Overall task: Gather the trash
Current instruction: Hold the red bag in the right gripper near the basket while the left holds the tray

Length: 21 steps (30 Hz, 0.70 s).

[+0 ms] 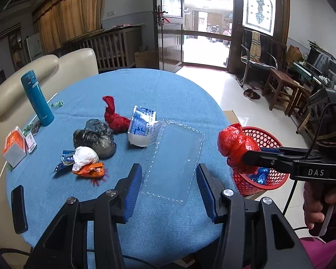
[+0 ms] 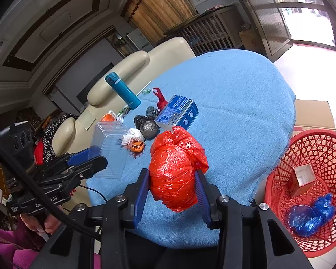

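Right claw (image 2: 173, 187) clamped on crinkled, glossy red plastic bag bundle (image 2: 175, 170), held above desk edge. Red lattice-weave plastic basket (image 2: 311, 148) at 3 o'clock on floor, holding crumpled blue film and small cardboard box. Left claw (image 1: 169, 180) open, jaws astride clear ridged plastic clamshell tray (image 1: 173, 157), pads not pressing. Round desk under nubby blue cloth (image 1: 168, 89); black, white, red crumpled bags at 10 o'clock.

Upright near the far left edge of the blue tablecloth (image 1: 168, 85): a teal flask (image 1: 37, 98). Flat at the near left edge: a black phone (image 1: 19, 208). Behind: cream sofa (image 1: 44, 67), open wooden door (image 1: 170, 22).
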Each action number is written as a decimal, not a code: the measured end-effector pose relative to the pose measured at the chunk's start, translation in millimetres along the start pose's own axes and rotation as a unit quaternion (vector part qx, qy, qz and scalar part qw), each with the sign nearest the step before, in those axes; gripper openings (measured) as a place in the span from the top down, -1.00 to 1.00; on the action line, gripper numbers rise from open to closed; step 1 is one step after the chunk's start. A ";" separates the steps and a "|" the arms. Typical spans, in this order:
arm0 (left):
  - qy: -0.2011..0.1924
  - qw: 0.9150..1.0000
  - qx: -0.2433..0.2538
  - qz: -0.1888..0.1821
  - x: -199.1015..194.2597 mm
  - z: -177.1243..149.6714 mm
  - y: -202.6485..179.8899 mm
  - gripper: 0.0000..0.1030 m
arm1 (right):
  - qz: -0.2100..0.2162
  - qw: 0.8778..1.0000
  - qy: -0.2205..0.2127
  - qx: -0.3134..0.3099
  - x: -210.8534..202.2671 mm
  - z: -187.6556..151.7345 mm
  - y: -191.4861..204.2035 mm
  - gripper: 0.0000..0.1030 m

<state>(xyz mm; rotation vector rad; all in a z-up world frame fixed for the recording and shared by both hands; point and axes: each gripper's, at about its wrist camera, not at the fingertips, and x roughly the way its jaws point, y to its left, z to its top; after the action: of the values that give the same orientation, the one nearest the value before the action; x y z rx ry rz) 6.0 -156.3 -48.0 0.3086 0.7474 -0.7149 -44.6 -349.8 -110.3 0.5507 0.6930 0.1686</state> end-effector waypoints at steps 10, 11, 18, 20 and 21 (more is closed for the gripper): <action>-0.009 1.000 0.024 -0.002 -6.7 15.2 -22.2 -0.01 | -0.003 0.999 -0.028 0.016 -18.6 4.7 -13.5 0.16; -0.010 1.000 0.026 -0.002 -7.1 17.4 -24.7 -0.01 | -0.004 0.999 -0.032 0.019 -20.9 5.3 -15.5 0.16; -0.012 0.999 0.048 0.014 -5.6 32.8 -43.7 -0.01 | -0.015 0.997 -0.061 0.049 -41.6 10.4 -37.4 0.16; -0.011 0.998 0.055 0.022 -2.3 39.0 -48.3 -0.01 | -0.017 0.996 -0.068 0.059 -47.8 11.8 -43.8 0.16; -0.011 0.998 0.056 0.024 -1.1 42.1 -50.1 -0.01 | -0.020 0.995 -0.073 0.063 -51.5 12.1 -47.3 0.16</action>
<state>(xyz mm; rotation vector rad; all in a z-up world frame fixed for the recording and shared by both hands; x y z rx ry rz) -7.6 -213.0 -18.1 0.4197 0.6774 -0.7148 -77.5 -411.7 -99.1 0.6630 0.5746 0.0475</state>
